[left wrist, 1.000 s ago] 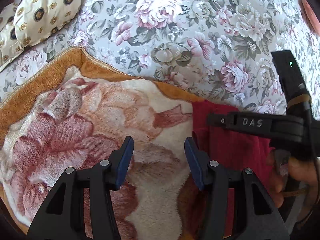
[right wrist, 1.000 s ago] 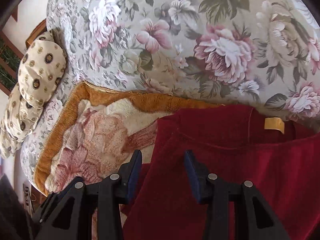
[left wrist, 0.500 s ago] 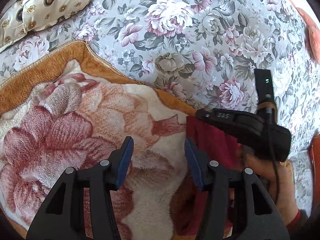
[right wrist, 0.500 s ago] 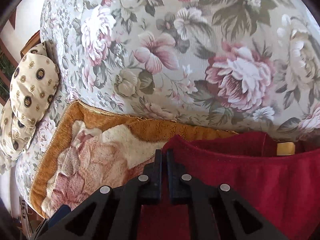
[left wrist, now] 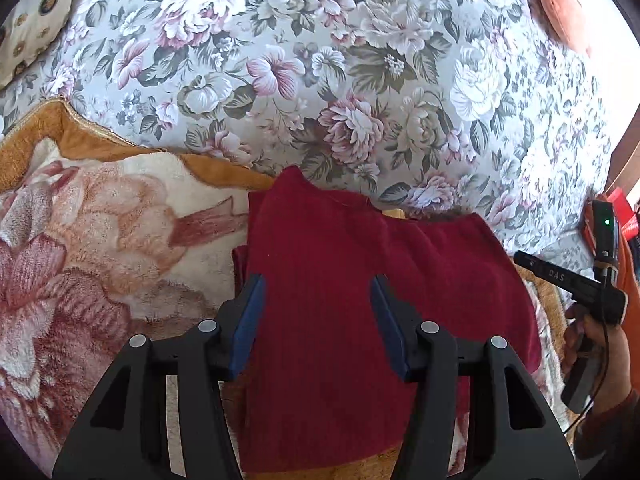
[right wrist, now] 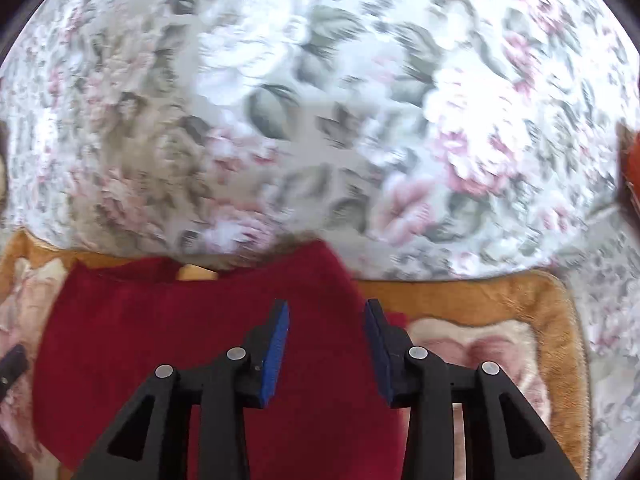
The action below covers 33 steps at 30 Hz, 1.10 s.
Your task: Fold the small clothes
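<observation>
A dark red garment (left wrist: 360, 300) lies partly folded on a fleece blanket, a yellow label (right wrist: 196, 272) showing at its neck. My left gripper (left wrist: 316, 320) is open and empty, hovering over the garment's left half. My right gripper (right wrist: 326, 340) is open and empty above the garment's right edge (right wrist: 344, 280); it also shows at the right of the left wrist view (left wrist: 520, 258), held in a hand. The right wrist view is motion-blurred.
The fleece blanket (left wrist: 100, 240) with an orange border (right wrist: 520, 300) lies on a floral bedspread (left wrist: 360, 80). A patterned pillow (left wrist: 32, 20) sits at the far left. An orange cushion (left wrist: 560, 8) is at the top right.
The right gripper, shut on the garment's left edge half a second ago, has carried it over to the right, opened and let go. The left gripper moved right, over the garment.
</observation>
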Available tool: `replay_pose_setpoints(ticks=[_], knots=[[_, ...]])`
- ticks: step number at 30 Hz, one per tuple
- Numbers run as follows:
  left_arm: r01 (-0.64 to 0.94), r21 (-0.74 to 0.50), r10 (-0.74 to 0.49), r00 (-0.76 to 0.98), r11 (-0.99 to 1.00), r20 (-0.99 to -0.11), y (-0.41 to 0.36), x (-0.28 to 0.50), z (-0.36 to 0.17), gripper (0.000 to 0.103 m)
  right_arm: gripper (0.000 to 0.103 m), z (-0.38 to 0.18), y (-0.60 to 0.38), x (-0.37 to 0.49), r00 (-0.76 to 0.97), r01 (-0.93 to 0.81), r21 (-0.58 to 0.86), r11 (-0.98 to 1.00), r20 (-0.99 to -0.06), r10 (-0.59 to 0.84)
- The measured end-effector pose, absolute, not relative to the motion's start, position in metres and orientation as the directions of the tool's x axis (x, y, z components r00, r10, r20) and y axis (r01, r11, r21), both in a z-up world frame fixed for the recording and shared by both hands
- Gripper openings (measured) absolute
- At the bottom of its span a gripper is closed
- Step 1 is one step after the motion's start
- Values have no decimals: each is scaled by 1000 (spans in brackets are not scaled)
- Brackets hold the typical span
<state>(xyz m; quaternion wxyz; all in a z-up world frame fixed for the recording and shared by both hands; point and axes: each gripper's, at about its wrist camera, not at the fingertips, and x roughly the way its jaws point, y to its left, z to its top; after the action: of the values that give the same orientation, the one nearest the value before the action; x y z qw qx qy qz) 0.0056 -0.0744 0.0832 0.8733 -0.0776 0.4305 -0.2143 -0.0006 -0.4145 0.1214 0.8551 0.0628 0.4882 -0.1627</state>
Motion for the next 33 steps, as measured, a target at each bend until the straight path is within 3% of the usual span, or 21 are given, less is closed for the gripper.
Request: replay_pose_setpoints(ticks=[3, 4, 6, 9, 13, 17, 20, 25, 29, 33], knots=[[326, -272, -413, 527, 906, -743, -87, 5, 73, 54, 33, 106, -432, -24, 477, 322, 54, 945, -872, -113], [328, -262, -406, 521, 907, -751, -90, 6, 69, 54, 14, 103, -434, -29, 496, 302, 87, 949, -865, -79], [319, -244, -383, 510, 916, -770, -94, 9, 60, 54, 8, 108, -438, -38, 540, 310, 132, 942, -839, -60], [302, -225, -355, 501, 927, -790, -97, 14, 50, 54, 8, 121, -448, -54, 579, 324, 145, 935, -812, -75], [309, -178, -322, 520, 934, -791, -104, 18, 49, 54, 8, 90, -448, -43, 533, 334, 164, 928, -845, -43], [315, -210, -353, 517, 925, -780, -97, 13, 60, 54, 16, 118, -446, -65, 589, 355, 216, 909, -807, -38], [337, -216, -374, 527, 916, -763, -90, 1, 73, 54, 17, 131, -422, -91, 600, 279, 240, 930, -799, 26], [368, -225, -393, 484, 902, -782, -89, -14, 71, 54, 18, 115, -384, -123, 548, 191, 170, 967, -835, 38], [361, -129, -306, 492, 924, -815, -95, -22, 54, 54, 17, 77, -383, -127, 469, 206, 112, 972, -883, 2], [355, -96, -275, 497, 930, -823, -93, -29, 49, 54, 17, 90, -374, -127, 429, 181, 58, 982, -903, -25]])
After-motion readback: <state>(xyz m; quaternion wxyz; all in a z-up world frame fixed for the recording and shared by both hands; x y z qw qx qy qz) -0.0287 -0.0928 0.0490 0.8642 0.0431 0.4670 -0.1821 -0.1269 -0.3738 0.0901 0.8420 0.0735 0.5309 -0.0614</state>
